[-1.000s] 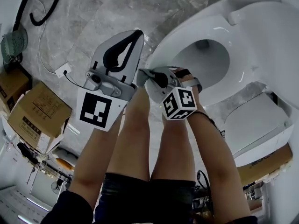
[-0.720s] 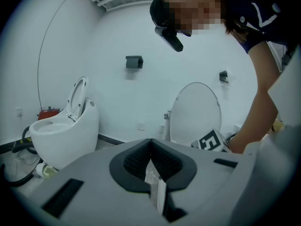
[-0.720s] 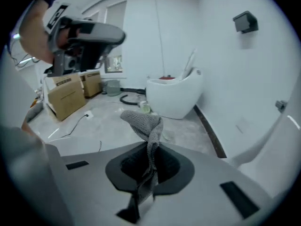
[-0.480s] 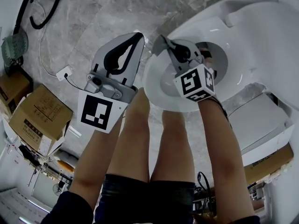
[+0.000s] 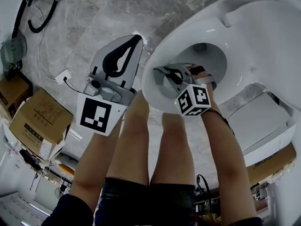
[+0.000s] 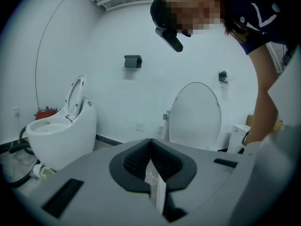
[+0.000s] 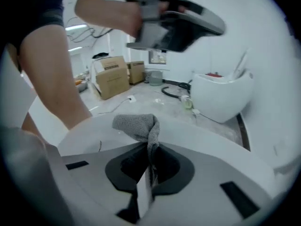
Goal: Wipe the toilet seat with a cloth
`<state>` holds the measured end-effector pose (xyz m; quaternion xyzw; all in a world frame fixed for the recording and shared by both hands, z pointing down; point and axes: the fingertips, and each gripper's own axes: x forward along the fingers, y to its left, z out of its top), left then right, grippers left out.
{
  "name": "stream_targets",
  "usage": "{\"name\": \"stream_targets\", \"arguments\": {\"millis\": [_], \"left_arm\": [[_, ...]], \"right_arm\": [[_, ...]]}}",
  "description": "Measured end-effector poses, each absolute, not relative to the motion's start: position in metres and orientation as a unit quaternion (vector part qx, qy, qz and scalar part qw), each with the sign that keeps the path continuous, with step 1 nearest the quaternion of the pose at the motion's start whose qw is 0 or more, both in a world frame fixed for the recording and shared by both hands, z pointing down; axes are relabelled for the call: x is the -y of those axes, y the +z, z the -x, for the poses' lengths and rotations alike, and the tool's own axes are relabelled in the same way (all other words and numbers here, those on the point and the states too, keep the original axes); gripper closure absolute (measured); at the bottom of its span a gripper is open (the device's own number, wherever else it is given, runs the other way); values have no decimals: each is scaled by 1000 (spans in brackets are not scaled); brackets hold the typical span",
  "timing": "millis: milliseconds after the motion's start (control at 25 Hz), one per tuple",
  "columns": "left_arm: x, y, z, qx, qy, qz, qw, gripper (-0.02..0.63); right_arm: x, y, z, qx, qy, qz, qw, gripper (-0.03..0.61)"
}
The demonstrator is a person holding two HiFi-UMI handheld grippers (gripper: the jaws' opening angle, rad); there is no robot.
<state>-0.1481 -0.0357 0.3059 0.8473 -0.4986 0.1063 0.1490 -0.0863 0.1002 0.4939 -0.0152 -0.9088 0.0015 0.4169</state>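
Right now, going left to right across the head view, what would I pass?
Cardboard box → left gripper, shut → right gripper, clamped on the cloth at the toilet seat → white boxy fixture.

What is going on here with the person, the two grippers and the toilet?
A person stands over a toilet seat with a gripper in each hand. The right gripper is shut on a grey cloth that lies on the seat's front rim. The left gripper is shut on nothing, held aside above the floor.
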Motion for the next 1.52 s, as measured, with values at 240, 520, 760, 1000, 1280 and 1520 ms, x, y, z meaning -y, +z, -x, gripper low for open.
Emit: {"name": "stream_targets", "arguments": {"millis": [240,520,760,1000,1280,1520], "left_arm": [[35,306,146,497,109,-848,150,595],[37,303,143,498,108,-848,147,595],[39,302,132,494,104,-850,148,595],[40,300,132,493,109,-851,147,595],[45,300,134,496,108,-849,146,595],[50,301,132,497,108,-848,148,595]], "right_arm": [[9,498,25,879,39,-164,446,541],[-94,491,86,907,67,-52,413,541],[-122,492,92,911,42,6,410,541],[5,506,15,875,64,-165,450,540],[35,500,-18,846,109,-272,445,540],[-58,472,105,913,43,-83,398,541]]}}
